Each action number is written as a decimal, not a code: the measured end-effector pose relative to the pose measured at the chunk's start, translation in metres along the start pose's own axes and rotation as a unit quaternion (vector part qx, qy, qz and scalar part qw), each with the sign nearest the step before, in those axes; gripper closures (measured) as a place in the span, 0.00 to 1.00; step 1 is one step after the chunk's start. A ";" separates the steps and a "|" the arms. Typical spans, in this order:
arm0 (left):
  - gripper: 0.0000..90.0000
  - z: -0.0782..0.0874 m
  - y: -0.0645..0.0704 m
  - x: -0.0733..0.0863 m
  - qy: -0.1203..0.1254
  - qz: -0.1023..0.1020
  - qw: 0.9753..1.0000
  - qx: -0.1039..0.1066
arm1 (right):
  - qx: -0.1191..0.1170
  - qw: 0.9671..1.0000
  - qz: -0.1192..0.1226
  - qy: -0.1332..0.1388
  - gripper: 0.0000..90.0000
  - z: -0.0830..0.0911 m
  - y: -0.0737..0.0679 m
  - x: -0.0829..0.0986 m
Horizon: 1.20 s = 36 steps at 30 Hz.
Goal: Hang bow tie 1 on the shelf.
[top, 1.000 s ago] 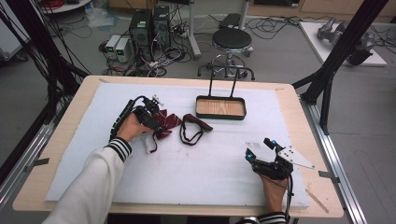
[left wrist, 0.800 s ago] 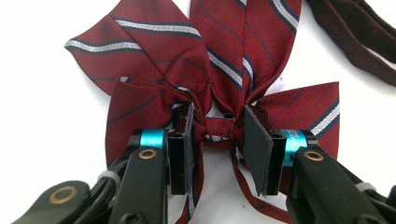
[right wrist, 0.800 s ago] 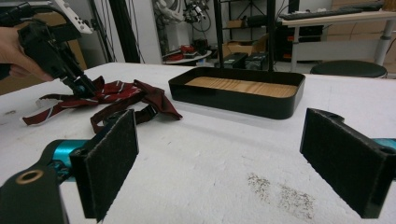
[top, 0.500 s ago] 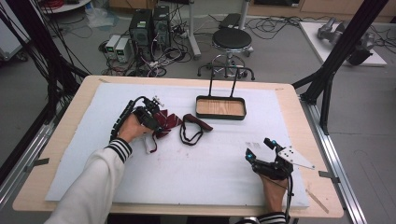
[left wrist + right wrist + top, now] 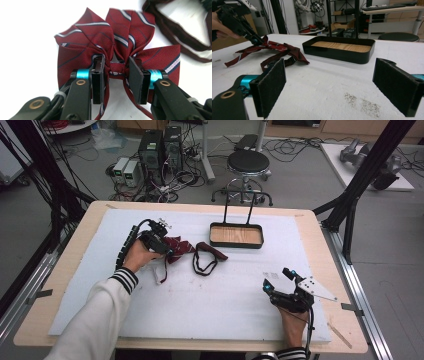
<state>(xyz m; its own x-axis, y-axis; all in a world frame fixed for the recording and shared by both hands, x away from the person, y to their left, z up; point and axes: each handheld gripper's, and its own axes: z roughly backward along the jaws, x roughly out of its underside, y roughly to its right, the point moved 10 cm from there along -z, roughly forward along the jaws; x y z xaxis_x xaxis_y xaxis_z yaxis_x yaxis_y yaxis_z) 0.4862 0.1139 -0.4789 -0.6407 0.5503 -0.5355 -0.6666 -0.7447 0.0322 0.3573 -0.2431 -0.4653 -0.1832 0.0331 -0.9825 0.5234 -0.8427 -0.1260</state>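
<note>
Here the left gripper (image 5: 116,75) is straddling the knot of the striped red bow tie (image 5: 117,47), its jaws standing either side of the knot with a small gap, not yet pinching it. The bow tie is lying on the white worktop (image 5: 210,305) toward its left edge, just beside a dark brown strap (image 5: 206,257). The right gripper (image 5: 280,282) is resting near the worktop's right front corner, jaws spread wide and holding nothing. A black tray (image 5: 236,235) is sitting near the far edge.
</note>
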 end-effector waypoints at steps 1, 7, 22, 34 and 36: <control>0.74 0.005 -0.001 -0.003 0.012 -0.001 1.000 -0.001 | 0.000 1.000 0.000 0.000 0.12 0.000 0.000 0.000; 0.74 0.022 -0.001 -0.017 0.061 0.001 0.998 -0.004 | 0.002 1.000 0.002 0.000 0.12 0.000 0.000 0.000; 0.74 0.055 0.007 -0.053 0.176 -0.006 0.984 -0.021 | 0.002 1.000 0.001 0.000 0.12 0.000 0.000 0.000; 0.74 0.074 0.019 -0.078 0.230 -0.026 0.973 -0.020 | 0.002 1.000 0.001 0.000 0.12 0.000 0.000 0.000; 0.74 0.075 0.020 -0.080 0.234 -0.028 0.972 -0.019 | 0.002 1.000 0.001 0.000 0.12 0.000 0.000 0.000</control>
<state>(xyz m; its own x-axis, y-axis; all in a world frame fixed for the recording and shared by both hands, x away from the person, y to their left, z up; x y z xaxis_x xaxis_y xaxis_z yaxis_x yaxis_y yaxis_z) 0.4955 0.0834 -0.3722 -0.3548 0.3653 -0.8606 -0.6757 -0.7364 -0.0341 0.3574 -0.2431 -0.4654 -0.1822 0.0302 -0.9828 0.5208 -0.8448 -0.1225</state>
